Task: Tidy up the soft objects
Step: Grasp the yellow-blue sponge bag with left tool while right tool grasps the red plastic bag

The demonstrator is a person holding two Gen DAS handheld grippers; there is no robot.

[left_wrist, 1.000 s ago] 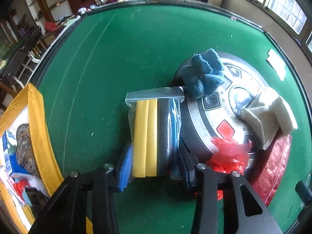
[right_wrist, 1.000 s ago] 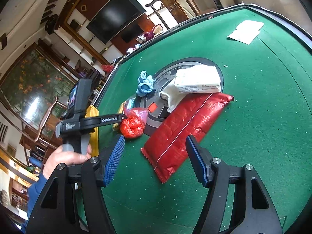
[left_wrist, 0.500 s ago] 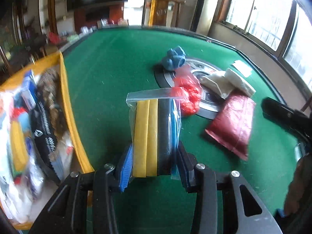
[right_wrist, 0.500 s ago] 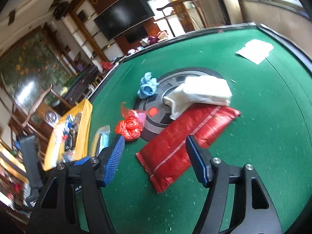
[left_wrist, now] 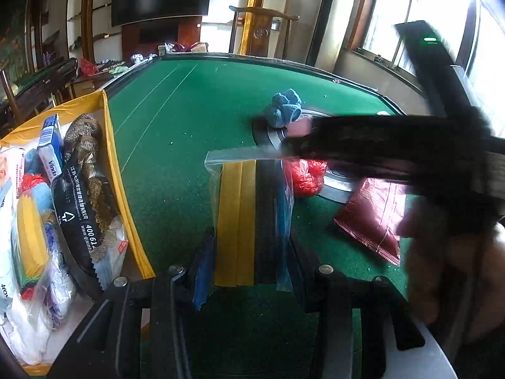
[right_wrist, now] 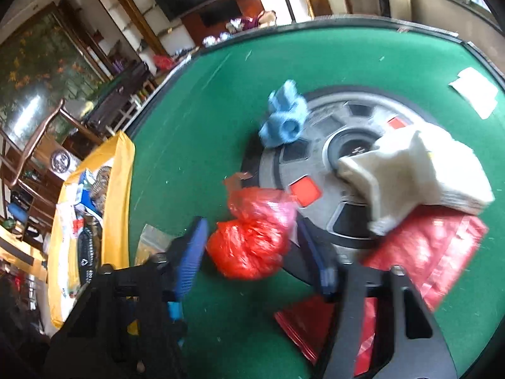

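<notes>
Storage box: a yellow-walled box [left_wrist: 115, 170], already crowded with packets and bags, is taken as the landmark; it stands at the left edge of the green felt table [left_wrist: 176, 117].
Left gripper [left_wrist: 249, 252]: it is clamped on a clear zip bag of yellow and dark folded cloths [left_wrist: 249, 221], held upright just right of the box wall and above the felt.
Step in hand, left: the bag is judged ready for the box; it should be carried over the yellow wall and lowered into a gap among the packets before the jaws are let go, so that it is not left perched on the rim.
Right gripper [right_wrist: 252, 246]: its jaws have just been closing and stand on either side of a crumpled red plastic bag [right_wrist: 252, 237], well to the right of the box; the view is blurred, and pressing contact is not clearly seen.
Step in hand, right: the grip is best taken around the bulk of the crumple, not a loose flap, since thin film can slip out.
Further right of the box: a blue cloth [right_wrist: 284, 120], a cream cloth [right_wrist: 410, 170] and a red foil pouch [right_wrist: 435, 246] lie on and beside the round centre panel [right_wrist: 318, 158], untouched.
</notes>
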